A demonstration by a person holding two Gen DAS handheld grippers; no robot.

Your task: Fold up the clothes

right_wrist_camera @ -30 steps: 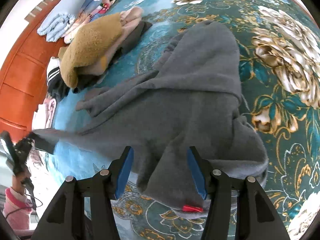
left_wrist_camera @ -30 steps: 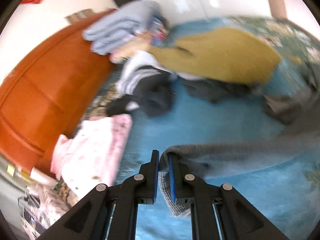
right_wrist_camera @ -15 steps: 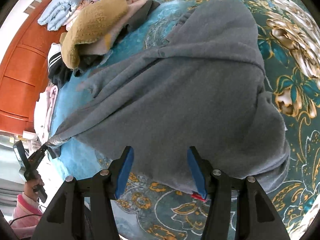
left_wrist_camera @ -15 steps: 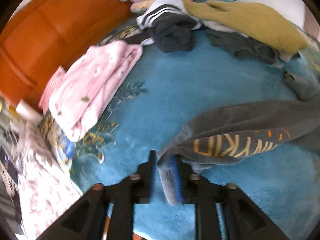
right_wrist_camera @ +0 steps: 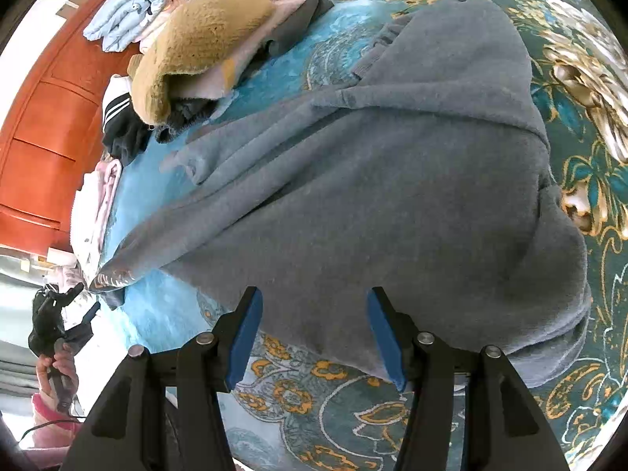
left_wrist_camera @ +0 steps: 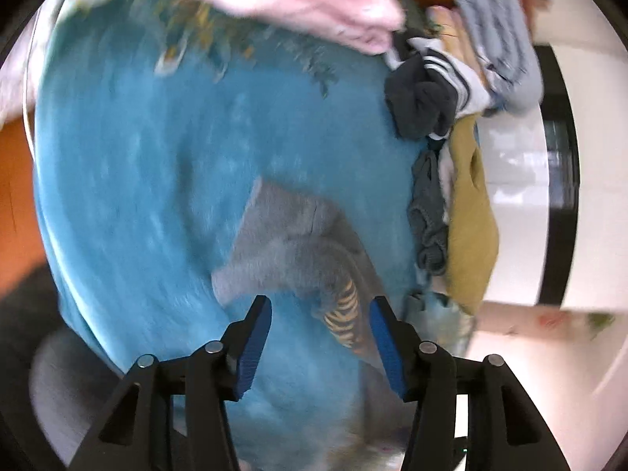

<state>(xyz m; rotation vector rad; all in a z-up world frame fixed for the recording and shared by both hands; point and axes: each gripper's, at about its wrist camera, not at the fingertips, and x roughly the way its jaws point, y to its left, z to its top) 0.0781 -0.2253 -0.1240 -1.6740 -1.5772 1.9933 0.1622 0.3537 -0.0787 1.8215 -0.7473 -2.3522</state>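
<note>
One grey sweatshirt (right_wrist_camera: 392,180) on blue blanket (left_wrist_camera: 137,196)

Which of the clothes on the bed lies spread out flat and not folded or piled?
The big grey fleece hoodie. It lies spread over the blue floral bedspread, while the mustard fuzzy sweater and the pink garment sit folded near the headboard.

- A home bedroom, by the look of it: a bed spread with a teal floral blanket (right_wrist_camera: 581,125).
- A reddish wooden headboard (right_wrist_camera: 43,125) stands at the blanket's edge.
- Household clothes (right_wrist_camera: 204,39) lie piled beside it: a mustard sweater, a pale blue bundle, striped dark pieces, folded pink items.
- A grey hoodie (right_wrist_camera: 392,196) lies spread on the blanket.
- Pale glossy floor (left_wrist_camera: 518,165) shows past the bed.
</note>
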